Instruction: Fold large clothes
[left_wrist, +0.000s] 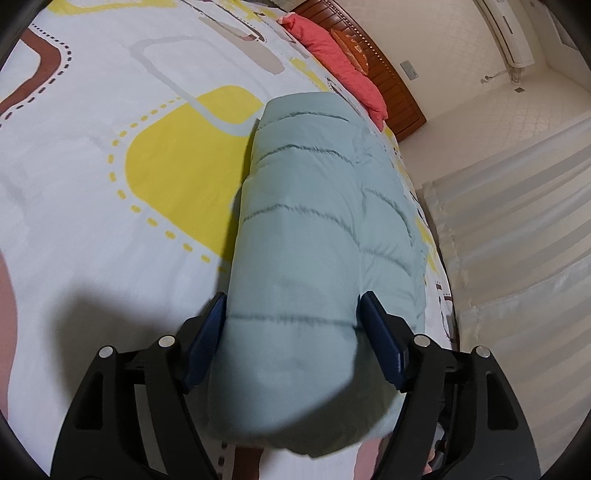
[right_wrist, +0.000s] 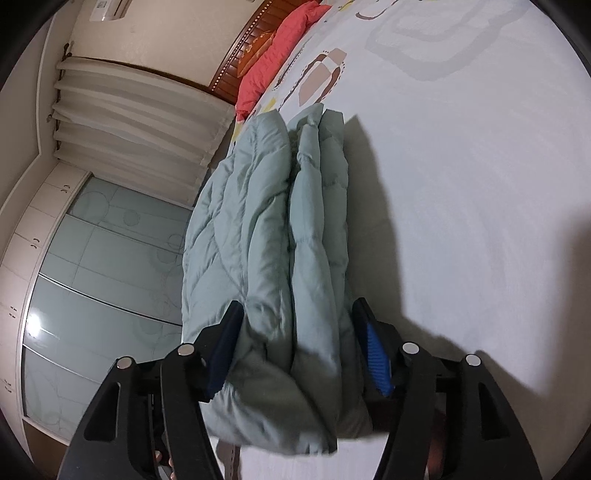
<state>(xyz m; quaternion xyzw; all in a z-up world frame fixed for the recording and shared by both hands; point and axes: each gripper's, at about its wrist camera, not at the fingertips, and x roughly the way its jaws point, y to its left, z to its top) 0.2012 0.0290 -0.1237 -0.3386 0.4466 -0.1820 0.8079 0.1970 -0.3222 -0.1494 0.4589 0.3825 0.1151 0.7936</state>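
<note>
A pale green quilted puffer jacket (left_wrist: 306, 221) lies folded into a long thick bundle on the bed, near its edge. My left gripper (left_wrist: 291, 314) has its blue pads on both sides of the bundle's near end and is shut on it. In the right wrist view the same jacket (right_wrist: 273, 236) shows as several stacked folds. My right gripper (right_wrist: 295, 325) clamps the near end of those folds between its pads.
The bed sheet (left_wrist: 110, 155) is white with yellow, brown and grey shapes. A coral red quilt (left_wrist: 340, 62) lies by the wooden headboard (left_wrist: 399, 92). Curtains (right_wrist: 140, 122) and a glass-front wardrobe (right_wrist: 99, 277) stand beyond the bed's edge.
</note>
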